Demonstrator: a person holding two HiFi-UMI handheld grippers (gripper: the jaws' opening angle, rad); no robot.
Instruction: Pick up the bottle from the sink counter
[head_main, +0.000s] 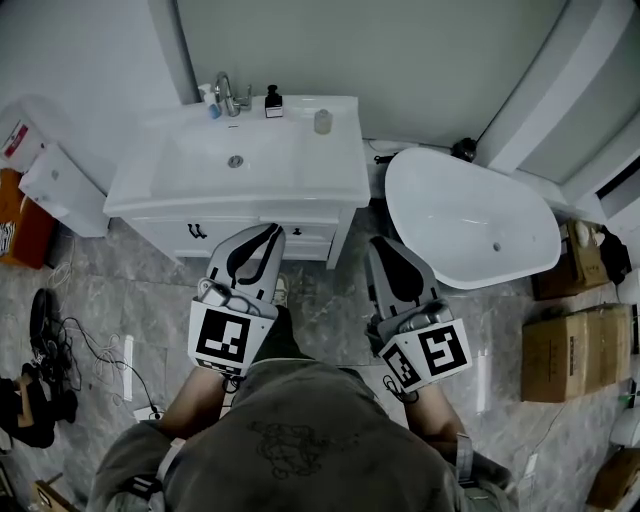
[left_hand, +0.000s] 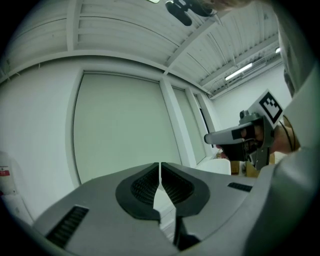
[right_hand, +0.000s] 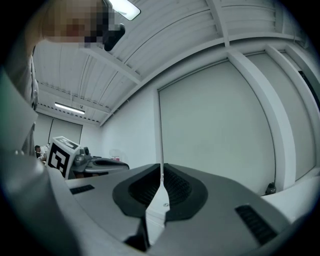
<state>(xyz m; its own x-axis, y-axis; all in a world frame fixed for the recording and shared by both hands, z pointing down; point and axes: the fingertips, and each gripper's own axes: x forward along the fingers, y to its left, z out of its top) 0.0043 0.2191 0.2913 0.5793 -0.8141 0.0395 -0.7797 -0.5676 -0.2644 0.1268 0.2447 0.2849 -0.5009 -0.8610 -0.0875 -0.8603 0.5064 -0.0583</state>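
In the head view, the dark bottle (head_main: 272, 101) is seen at the upper centre of the frame, on the back edge of the sink counter (head_main: 330, 170), just right of the faucet (head_main: 228, 95). The left gripper (head_main: 268, 232) and right gripper (head_main: 381, 243) are held lower, at mid-frame.

In the left gripper view, the jaws are shown pressed together, with nothing between them.

In the right gripper view, the jaws are likewise fully closed and empty.
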